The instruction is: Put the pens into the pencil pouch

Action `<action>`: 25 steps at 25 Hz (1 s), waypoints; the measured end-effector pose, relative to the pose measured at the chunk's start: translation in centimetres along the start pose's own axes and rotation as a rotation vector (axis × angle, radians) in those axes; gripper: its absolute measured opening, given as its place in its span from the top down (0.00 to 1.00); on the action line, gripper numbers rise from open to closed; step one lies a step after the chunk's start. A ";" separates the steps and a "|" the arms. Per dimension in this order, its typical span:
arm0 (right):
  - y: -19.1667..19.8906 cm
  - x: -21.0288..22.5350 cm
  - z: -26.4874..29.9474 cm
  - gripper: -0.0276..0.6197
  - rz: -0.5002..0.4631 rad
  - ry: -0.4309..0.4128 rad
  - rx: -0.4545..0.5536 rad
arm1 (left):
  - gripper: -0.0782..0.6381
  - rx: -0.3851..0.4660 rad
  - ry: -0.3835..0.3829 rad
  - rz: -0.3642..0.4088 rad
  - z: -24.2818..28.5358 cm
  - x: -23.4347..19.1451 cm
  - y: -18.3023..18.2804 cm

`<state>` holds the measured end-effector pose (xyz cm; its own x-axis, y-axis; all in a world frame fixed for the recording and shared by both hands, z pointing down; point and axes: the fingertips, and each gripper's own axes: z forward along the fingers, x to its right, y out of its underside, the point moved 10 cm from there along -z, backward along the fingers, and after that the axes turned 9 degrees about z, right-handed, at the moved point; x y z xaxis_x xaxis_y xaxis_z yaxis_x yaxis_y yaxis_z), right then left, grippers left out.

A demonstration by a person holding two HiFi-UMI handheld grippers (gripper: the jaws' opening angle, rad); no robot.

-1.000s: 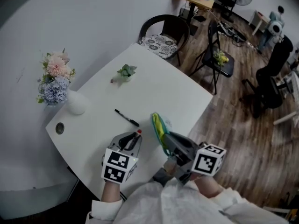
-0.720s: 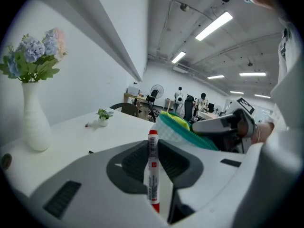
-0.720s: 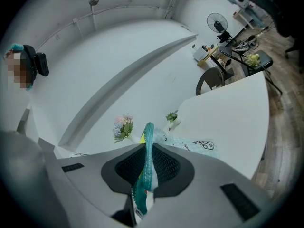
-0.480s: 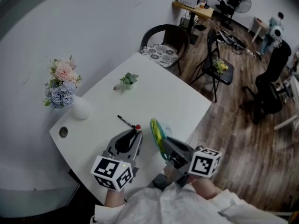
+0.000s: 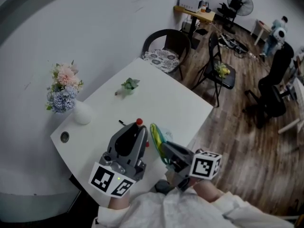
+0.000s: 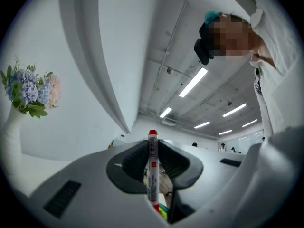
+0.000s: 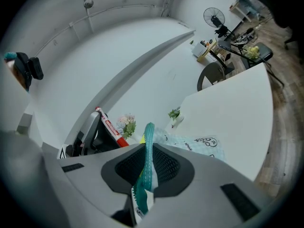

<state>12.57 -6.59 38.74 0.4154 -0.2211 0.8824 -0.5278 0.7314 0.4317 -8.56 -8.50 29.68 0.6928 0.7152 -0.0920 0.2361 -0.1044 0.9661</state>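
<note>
White table (image 5: 166,96) set against a curved white wall. Black round-backed chair (image 5: 167,44) with a patterned cushion at the table's far corner, and a black folding chair (image 5: 219,63) just beside it on the wood floor.

Left gripper (image 5: 138,128) is up above the near part of the table, pointing slightly upward. Its fingers (image 6: 137,158) are clamped partway closed on a red-capped marker (image 6: 152,167). The marker stands upright between them, with its cap poking past the tips.

Right gripper (image 5: 163,147) is just right of the left one, roughly level. Its fingers (image 7: 166,163) are pinched nearly together on the teal zipper edge of the pencil pouch (image 7: 192,144). The pouch edge stands on end in the grip, and its pale printed body trails out beyond the fingers over the table. In the head view the pouch shows as a green-yellow strip just right of the marker cap; the two look close but apart.

Pink-and-blue bouquet (image 5: 63,85) in a white vase (image 5: 81,114) sits at the table's left edge. Small potted plant (image 5: 128,85) sits mid-table, farther back.

Black pen (image 5: 121,123) lies on the table, mostly hidden behind the left gripper. Round hole (image 5: 64,137) is near the table's left corner.
</note>
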 end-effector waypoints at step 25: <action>-1.2 0.4 0.3 0.89 0.016 -0.025 -0.003 | 0.79 0.090 -0.006 -0.003 2.4 0.6 3.8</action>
<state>13.13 -7.79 38.67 0.3883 -0.2247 0.8937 -0.5325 0.7368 0.4167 -5.63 -10.11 32.70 0.6958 0.7117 -0.0962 0.2981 -0.1643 0.9403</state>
